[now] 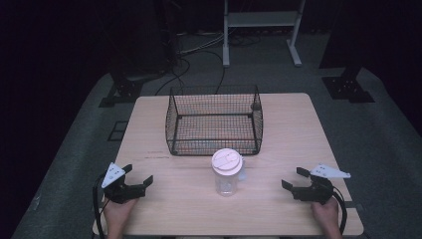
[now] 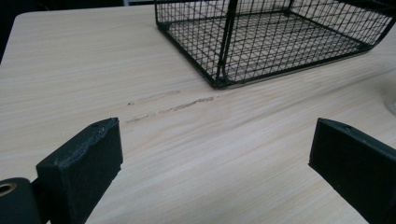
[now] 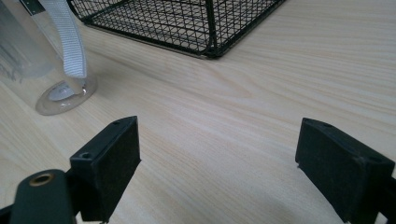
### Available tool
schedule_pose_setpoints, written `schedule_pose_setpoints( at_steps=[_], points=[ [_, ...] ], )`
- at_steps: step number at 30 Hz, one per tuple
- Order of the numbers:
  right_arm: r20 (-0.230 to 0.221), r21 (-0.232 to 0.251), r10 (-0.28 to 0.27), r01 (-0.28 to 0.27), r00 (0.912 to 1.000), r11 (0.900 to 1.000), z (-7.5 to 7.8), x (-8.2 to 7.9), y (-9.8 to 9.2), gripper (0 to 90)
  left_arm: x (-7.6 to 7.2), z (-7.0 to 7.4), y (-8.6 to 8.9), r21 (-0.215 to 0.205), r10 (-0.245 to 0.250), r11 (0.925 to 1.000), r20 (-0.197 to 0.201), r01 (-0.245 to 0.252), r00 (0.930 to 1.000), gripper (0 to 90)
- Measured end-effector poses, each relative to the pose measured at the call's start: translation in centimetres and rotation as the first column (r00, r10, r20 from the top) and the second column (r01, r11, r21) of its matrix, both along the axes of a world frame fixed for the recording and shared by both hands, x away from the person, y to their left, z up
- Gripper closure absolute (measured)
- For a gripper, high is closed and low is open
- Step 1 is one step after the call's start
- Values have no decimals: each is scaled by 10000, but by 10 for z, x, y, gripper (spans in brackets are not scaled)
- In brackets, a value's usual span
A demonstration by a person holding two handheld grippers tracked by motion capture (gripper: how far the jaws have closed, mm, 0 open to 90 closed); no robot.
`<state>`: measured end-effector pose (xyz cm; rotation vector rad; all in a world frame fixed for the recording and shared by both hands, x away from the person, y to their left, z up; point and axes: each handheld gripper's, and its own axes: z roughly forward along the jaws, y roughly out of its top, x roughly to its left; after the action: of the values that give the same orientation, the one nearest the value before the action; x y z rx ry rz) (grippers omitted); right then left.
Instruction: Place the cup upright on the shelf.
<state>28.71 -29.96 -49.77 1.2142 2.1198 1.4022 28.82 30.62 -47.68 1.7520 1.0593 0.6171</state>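
Note:
A clear plastic bottle [image 1: 227,175] with a pale pink lid and a white strap stands upright near the table's front middle, just in front of a black wire basket [image 1: 214,119]. My left gripper [image 1: 138,178] rests open at the front left, well left of the bottle. My right gripper [image 1: 293,179] rests open at the front right, well right of it. In the right gripper view the bottle's base [image 3: 56,95] and strap [image 3: 67,42] show at upper left, beyond the open jaws [image 3: 217,158]. The left gripper view looks past open jaws [image 2: 215,158] at the basket's corner [image 2: 219,81].
The light wooden table [image 1: 288,129] has bare room on both sides of the basket. A faint scuff mark [image 2: 173,105] lies on the wood in front of the basket. Beyond the table, cables and a white metal frame [image 1: 261,30] stand on the grey floor.

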Motion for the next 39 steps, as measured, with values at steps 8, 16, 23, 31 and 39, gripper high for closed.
schedule_pose_setpoints(
  at_steps=[8, 16, 23, 31, 39],
  points=[
    [18, 41, 27, -27, 10000, 10000, 0, 0, -1, 129, 0, 6, -11, 96, -418, 9991, 214, 416, 9989, 18],
    [16, -46, 43, -43, 10000, 10000, 0, 0, 0, 129, 5, 20, -33, 298, -1278, 9915, 502, 1265, 9905, 18],
    [-7, -57, 47, -47, 10000, 10000, 0, 0, 1, 129, 8, 31, -57, 526, -2319, 9719, 408, 2297, 9719, 17],
    [-10, -76, 73, -73, 10000, 9999, 0, 0, 1, 129, 10, 44, -89, 836, -3353, 9398, 389, 3313, 9413, 1],
    [-5, -90, 72, -72, 10000, 9999, 0, 0, 1, 129, 9, 53, -110, 904, -4045, 9118, 296, 4005, 9141, 1]
  ],
)
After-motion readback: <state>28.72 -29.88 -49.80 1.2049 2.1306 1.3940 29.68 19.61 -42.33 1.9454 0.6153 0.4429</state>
